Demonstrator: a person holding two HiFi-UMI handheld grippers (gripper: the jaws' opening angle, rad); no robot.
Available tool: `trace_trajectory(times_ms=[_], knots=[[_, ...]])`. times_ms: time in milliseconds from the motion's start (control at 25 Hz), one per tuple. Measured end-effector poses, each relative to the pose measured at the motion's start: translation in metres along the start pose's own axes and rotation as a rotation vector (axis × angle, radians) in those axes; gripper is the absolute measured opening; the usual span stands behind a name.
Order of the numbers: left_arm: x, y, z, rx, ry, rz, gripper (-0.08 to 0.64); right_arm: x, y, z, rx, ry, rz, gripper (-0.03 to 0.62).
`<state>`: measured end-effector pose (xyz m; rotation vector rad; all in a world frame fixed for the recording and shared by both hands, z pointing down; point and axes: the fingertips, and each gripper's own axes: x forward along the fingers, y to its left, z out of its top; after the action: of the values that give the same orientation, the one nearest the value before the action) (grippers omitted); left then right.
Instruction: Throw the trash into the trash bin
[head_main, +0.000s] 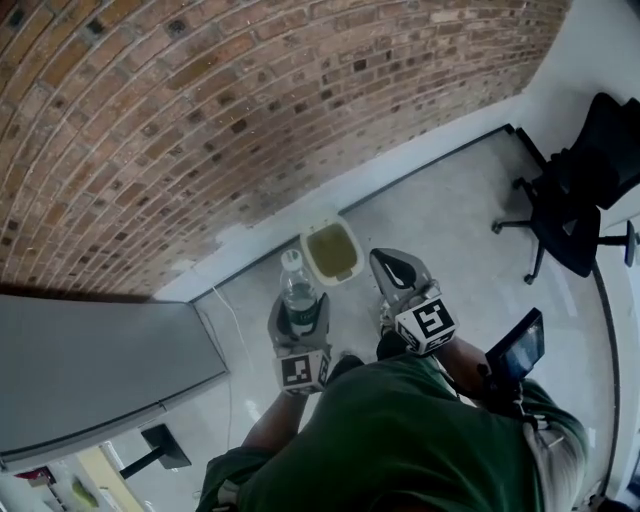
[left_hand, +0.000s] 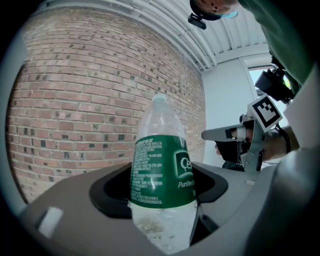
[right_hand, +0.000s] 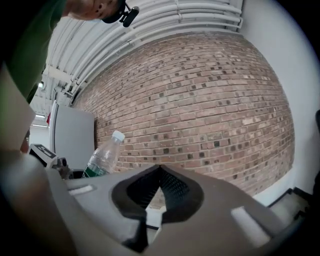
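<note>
A clear plastic water bottle (head_main: 298, 285) with a green label and white cap stands upright between the jaws of my left gripper (head_main: 298, 308), which is shut on its lower body. In the left gripper view the bottle (left_hand: 161, 170) fills the centre. My right gripper (head_main: 390, 265) is beside it on the right, jaws together and empty; in the right gripper view the right gripper (right_hand: 160, 172) has tips that meet. The small pale trash bin (head_main: 331, 251), open-topped with a yellowish lining, stands on the floor by the brick wall, just beyond both grippers.
A brick wall (head_main: 200, 120) runs behind the bin. A grey table (head_main: 90, 370) lies at the left. A black office chair (head_main: 575, 200) stands at the right on the pale floor (head_main: 450, 220). A thin cable (head_main: 228, 320) runs along the floor near the table.
</note>
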<state>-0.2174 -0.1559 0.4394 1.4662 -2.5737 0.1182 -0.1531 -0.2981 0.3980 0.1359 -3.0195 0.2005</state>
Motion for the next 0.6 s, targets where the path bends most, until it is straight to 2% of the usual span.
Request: trace_trajectory(times_ms=[200,400,600], knots=[[0.043,-0.006,0.005,0.012,0.057,0.043,0.333,0.029,-0.04,-0.002,0.018,0.02,0.051,0.003],[0.079,-0.006,0.0,0.019,0.074,0.088,0.333,0.057,-0.07,-0.013,0.037,0.06,0.097,0.003],[0.104,0.003,-0.01,0.007,0.094,0.096,0.333,0.084,-0.081,-0.028,0.034,0.103,0.115,0.003]])
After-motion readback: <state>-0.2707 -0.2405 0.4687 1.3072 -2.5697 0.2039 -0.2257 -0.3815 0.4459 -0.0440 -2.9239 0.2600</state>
